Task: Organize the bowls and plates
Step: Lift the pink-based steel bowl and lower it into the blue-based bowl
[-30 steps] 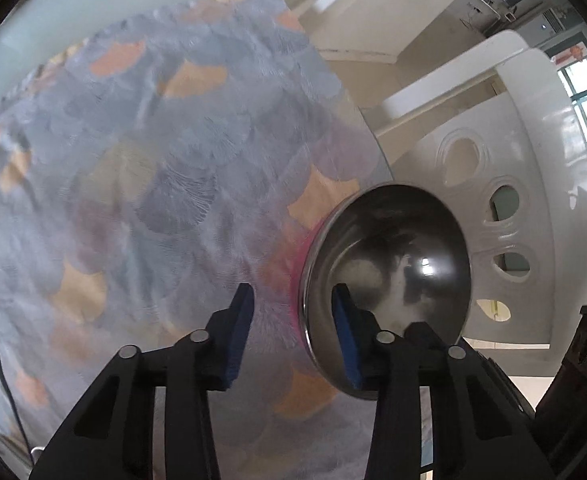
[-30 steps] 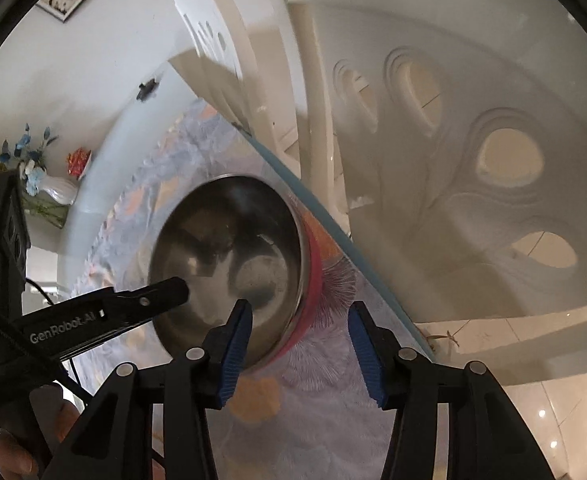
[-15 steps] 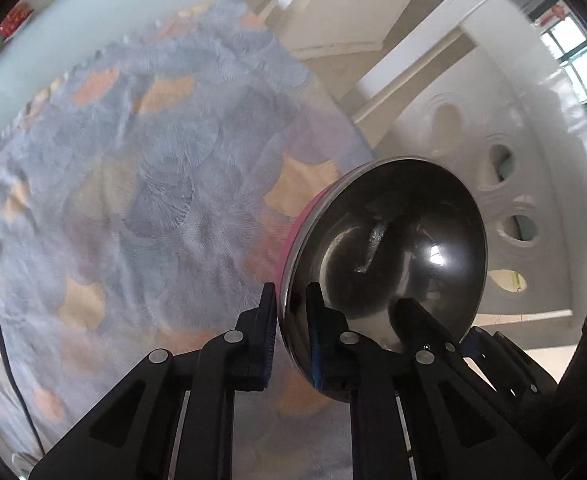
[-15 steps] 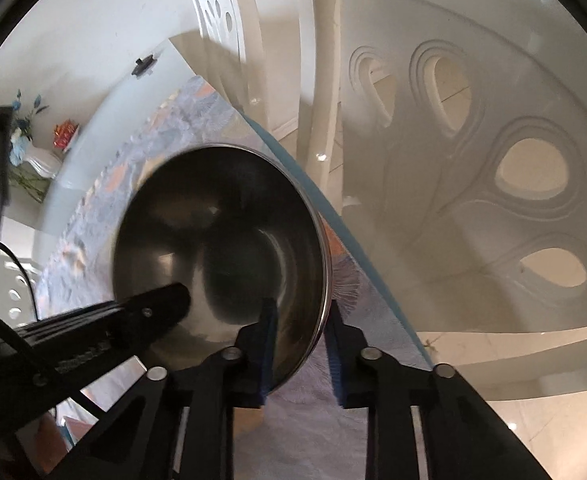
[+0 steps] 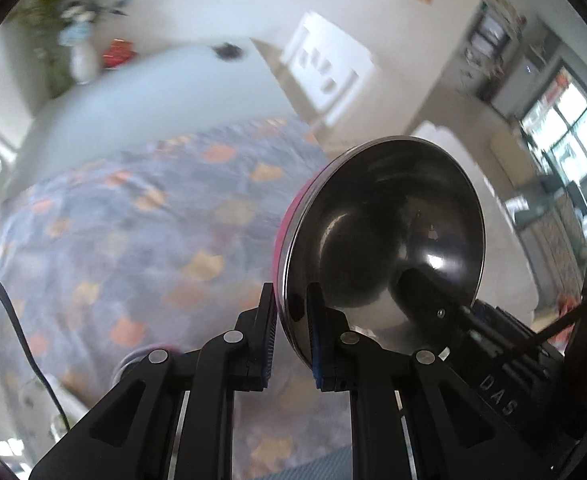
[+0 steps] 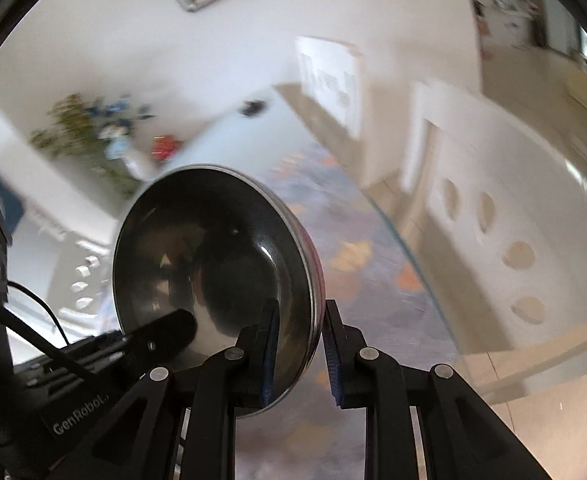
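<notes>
A steel bowl with a pink outside (image 5: pixel 385 240) is held in the air above the patterned tablecloth (image 5: pixel 133 232). My left gripper (image 5: pixel 291 336) is shut on its near rim, one pad inside and one outside. My right gripper (image 6: pixel 299 354) is shut on the opposite rim of the same bowl (image 6: pixel 213 256). Each gripper's finger shows inside the bowl in the other wrist view. The bowl is tilted and looks empty.
White chairs with oval cut-outs (image 6: pixel 505 240) stand along the table's right edge. A vase of flowers (image 5: pixel 79 56) and a red object (image 5: pixel 117 52) sit at the far end of the white table (image 5: pixel 153 92). A black cable (image 5: pixel 21 320) hangs at left.
Both grippers closed on the bowl's rim, then lifted it off the tablecloth. The views tilted up and now show the room's far wall, with motion blur.
</notes>
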The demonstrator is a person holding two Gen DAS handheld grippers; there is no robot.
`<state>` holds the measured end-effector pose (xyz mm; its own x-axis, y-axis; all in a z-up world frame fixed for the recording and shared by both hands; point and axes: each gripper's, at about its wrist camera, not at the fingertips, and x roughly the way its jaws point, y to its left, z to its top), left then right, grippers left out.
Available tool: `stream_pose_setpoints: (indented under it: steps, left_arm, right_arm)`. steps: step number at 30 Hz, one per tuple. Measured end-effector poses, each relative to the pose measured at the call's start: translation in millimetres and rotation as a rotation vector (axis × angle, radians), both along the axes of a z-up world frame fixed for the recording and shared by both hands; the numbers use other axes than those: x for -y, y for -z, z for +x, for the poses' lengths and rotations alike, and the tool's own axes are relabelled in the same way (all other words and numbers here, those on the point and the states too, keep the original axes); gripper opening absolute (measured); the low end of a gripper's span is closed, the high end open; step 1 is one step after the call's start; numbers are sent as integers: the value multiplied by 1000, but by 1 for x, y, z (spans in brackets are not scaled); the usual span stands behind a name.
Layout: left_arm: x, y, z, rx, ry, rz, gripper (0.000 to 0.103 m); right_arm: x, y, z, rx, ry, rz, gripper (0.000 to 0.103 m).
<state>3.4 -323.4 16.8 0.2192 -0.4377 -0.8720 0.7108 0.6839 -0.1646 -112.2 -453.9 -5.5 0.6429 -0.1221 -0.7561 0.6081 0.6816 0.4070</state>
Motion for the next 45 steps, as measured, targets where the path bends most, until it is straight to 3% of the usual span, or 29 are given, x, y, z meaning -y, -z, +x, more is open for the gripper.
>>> stream_pose_setpoints:
  steps: [6, 10, 16, 22, 25, 28, 37, 40, 42, 45]
  left_arm:
    - [-70, -38, 6, 65, -137, -60, 12]
    - [-118, -46, 8, 68, -239, -86, 12]
    - [-152, -9, 8, 23, -326, -63, 13]
    - [-166, 55, 8, -121, -408, -36, 13]
    - [-164, 82, 3, -145, -414, 0, 13]
    - [-163, 104, 4, -192, -407, 10, 13]
    - [-159, 120, 7, -233, -396, 11, 13]
    - [-164, 123, 11, -244, -418, 17, 16]
    - [-169, 124, 15, -238, -444, 21, 23]
    - [-178, 124, 18, -235, -472, 8, 24]
  right_arm:
    - [-61, -41, 30, 61, -171, -41, 21]
    - [-102, -47, 43, 48, -260, -62, 21]
    - [-142, -8, 55, -56, -360, 5, 21]
    - [-156, 47, 63, -205, -381, 30, 21]
    - [-155, 73, 66, -298, -395, 17, 21]
    - [-149, 87, 61, -333, -384, 16, 21]
    - [-143, 93, 61, -349, -366, 22, 21]
    - [-141, 98, 62, -352, -363, 46, 21]
    - [-139, 100, 62, -351, -359, 55, 21]
    - [-137, 103, 64, -337, -369, 73, 21]
